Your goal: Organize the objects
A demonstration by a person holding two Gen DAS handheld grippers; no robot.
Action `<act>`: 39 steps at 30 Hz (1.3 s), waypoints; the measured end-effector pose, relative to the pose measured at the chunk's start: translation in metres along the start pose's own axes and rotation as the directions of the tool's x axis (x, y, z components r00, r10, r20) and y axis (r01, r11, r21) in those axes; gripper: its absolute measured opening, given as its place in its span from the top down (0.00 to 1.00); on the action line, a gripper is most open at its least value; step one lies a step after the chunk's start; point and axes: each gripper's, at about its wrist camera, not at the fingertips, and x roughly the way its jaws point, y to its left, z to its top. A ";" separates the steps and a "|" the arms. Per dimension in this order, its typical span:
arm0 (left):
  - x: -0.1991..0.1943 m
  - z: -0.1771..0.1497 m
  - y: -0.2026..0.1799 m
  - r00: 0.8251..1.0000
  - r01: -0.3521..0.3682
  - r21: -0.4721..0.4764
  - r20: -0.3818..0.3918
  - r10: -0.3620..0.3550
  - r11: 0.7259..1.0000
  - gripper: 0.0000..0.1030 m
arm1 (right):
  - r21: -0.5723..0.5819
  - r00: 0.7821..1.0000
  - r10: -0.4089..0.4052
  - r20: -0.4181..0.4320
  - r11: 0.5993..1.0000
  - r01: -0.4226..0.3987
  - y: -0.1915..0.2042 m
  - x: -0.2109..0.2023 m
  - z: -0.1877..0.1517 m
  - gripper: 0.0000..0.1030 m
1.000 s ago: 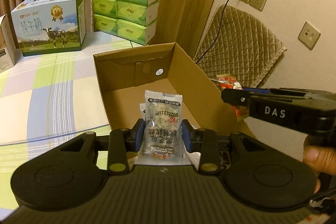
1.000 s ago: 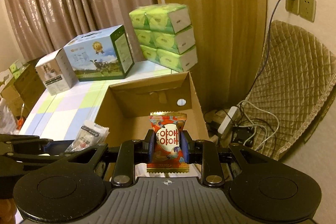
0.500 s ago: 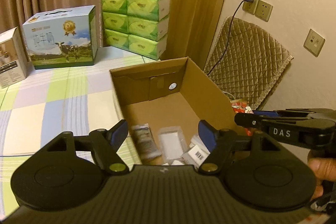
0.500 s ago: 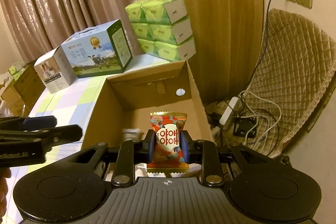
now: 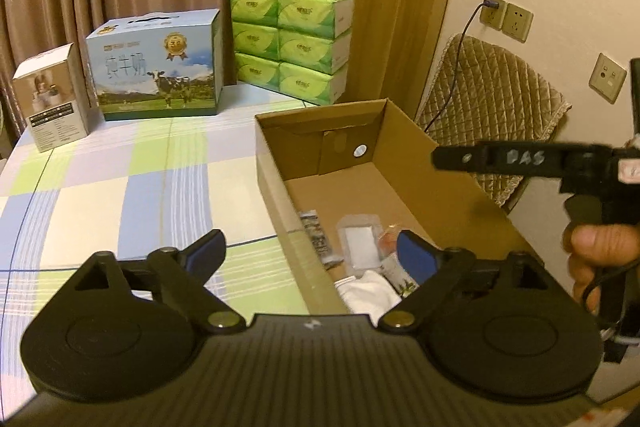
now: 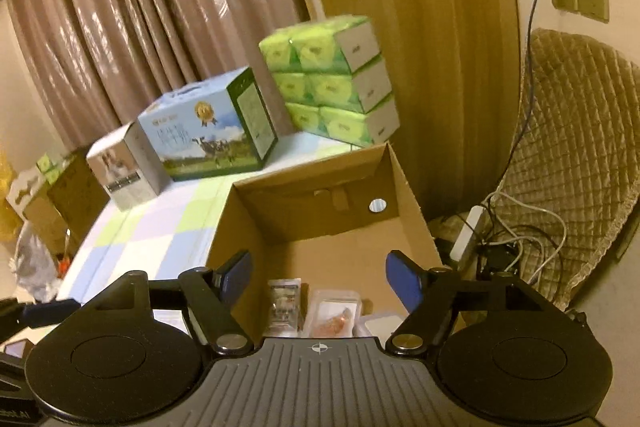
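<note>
Your left gripper (image 5: 312,251) has just been opening and stands wide, nothing between its jaws; your right gripper (image 6: 318,277) likewise. Both hang over the near end of the cardboard box (image 5: 404,151), where the snack packets (image 6: 285,303) lie. Only the left view shows your right hand (image 5: 600,251); only the right view shows the power strip (image 6: 466,235) on the floor.

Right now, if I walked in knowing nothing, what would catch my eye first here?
Probably the open cardboard box on the checked tablecloth, with small snack packets lying in its bottom. Behind it stand bright green tissue packs stacked by the curtain, and a blue milk carton showing a cow.
</note>
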 end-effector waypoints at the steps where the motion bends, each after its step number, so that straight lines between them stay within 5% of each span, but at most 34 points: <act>1: -0.002 -0.002 0.001 1.000 -0.003 -0.005 0.004 0.003 1.000 0.09 | -0.001 1.000 -0.003 0.005 1.000 0.003 0.000 -0.004 -0.001 0.31; 10: -0.035 -0.025 0.003 1.000 0.004 -0.046 0.013 -0.003 0.999 0.01 | 0.007 0.999 -0.025 0.020 1.000 0.025 0.001 -0.055 -0.018 0.02; 24: -0.103 -0.056 -0.013 0.999 -0.051 -0.114 -0.001 0.051 0.992 0.01 | -0.057 0.998 -0.051 -0.027 0.997 0.049 0.025 -0.144 -0.062 0.02; 39: -0.145 -0.096 -0.038 0.998 -0.037 -0.118 -0.059 0.030 0.992 0.01 | -0.107 0.994 -0.105 -0.044 0.989 0.100 0.044 -0.203 -0.114 0.02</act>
